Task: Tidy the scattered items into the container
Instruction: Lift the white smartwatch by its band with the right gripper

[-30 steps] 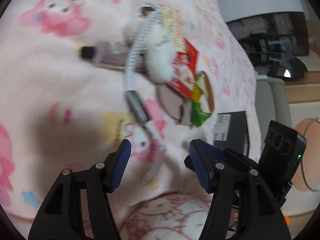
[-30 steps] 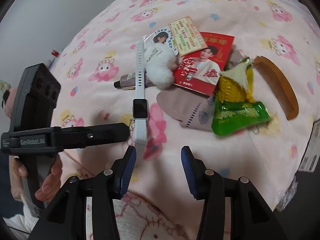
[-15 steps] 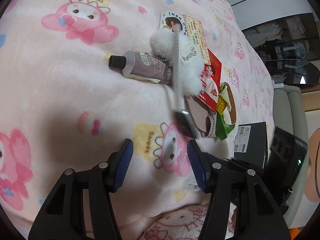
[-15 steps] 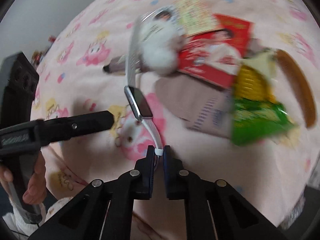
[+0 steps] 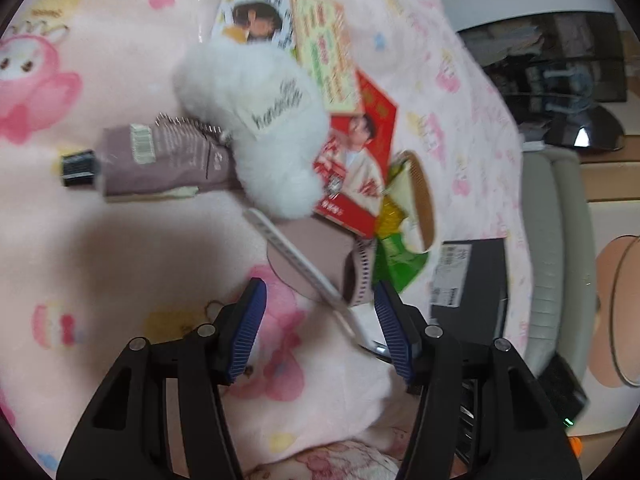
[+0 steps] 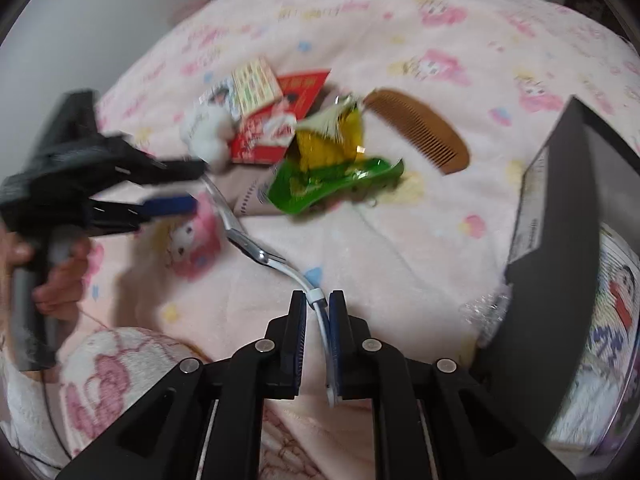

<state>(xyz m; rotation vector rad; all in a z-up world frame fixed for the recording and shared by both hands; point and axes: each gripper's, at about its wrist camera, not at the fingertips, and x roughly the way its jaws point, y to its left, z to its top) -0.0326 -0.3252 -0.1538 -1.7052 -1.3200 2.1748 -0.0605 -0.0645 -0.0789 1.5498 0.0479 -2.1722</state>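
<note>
pinching the white-strapped smartwatch (image 6: pixel 256 254) between pressed-together right gripper (image 6: pixel 318 312) pads – lifting it off the pink cartoon-print blanket (image 6: pixel 400 240); left gripper (image 5: pixel 320 320) spread, empty – comb, snack packet, plush, tube, cards awaiting the dark rectangular box (image 6: pixel 560 240)

Both grippers, left gripper (image 5: pixel 318 322) and right gripper (image 6: pixel 317 316): black plastic frames with triangular cut-outs, silver screw heads at the pivots, ribbed blue pads on the fingers (image 5: pixel 247 330). Left unit's handle is grey, body black. Thin dark cable (image 6: pixel 50 408) trails below the hand (image 6: pixel 56 276).
</note>
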